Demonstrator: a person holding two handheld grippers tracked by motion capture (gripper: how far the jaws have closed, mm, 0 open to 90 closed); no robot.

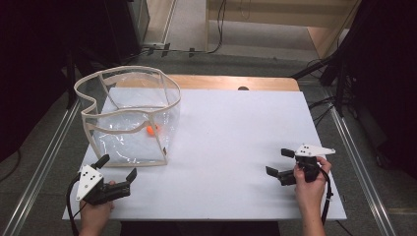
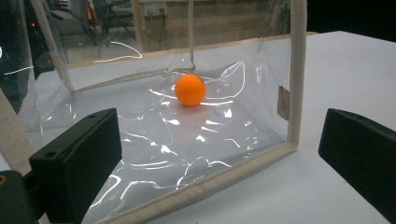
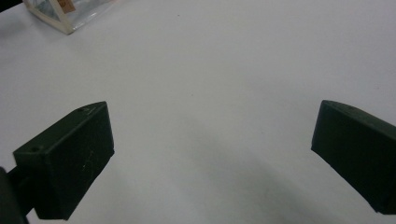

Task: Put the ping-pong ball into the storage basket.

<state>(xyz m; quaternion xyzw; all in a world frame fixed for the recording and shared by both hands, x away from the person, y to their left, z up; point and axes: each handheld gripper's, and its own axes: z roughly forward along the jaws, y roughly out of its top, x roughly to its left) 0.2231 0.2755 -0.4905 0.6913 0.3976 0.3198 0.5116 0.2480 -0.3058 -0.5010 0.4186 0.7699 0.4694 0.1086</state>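
Your left gripper: your left gripper (image 1: 117, 167) sits at the near left corner of the white table (image 1: 236, 142), held in your left hand (image 1: 96, 211); its two black jaws stand wide apart with nothing between them, as the left gripper view (image 2: 219, 154) also shows.
Clear bag: just ahead of your left gripper stands the open-topped box-shaped bag of clear plastic with cream fabric edging (image 1: 129, 118); in the left gripper view its near bottom corner (image 2: 292, 147) lies between the jaws, just beyond their tips, not touched by either.
Orange ball: the small round orange ball (image 1: 152, 130) rests on the bag's clear floor, farther from your left gripper than the near wall; in the left gripper view the ball (image 2: 190, 89) sits ahead and a little left of the midline between the jaws, seen through the plastic.
Table middle: bare white surface lies between your two grippers, which are well apart.
Your right gripper: your right gripper (image 1: 280, 162) rests at the near right side of the table in your right hand (image 1: 310, 184), pointing left towards the bag; its jaws are spread wide and hold nothing, and the right gripper view (image 3: 212, 154) shows plain tabletop between them.
Bag from the right: a corner of the bag (image 3: 63, 16) shows far ahead and to the left of your right gripper's jaws.
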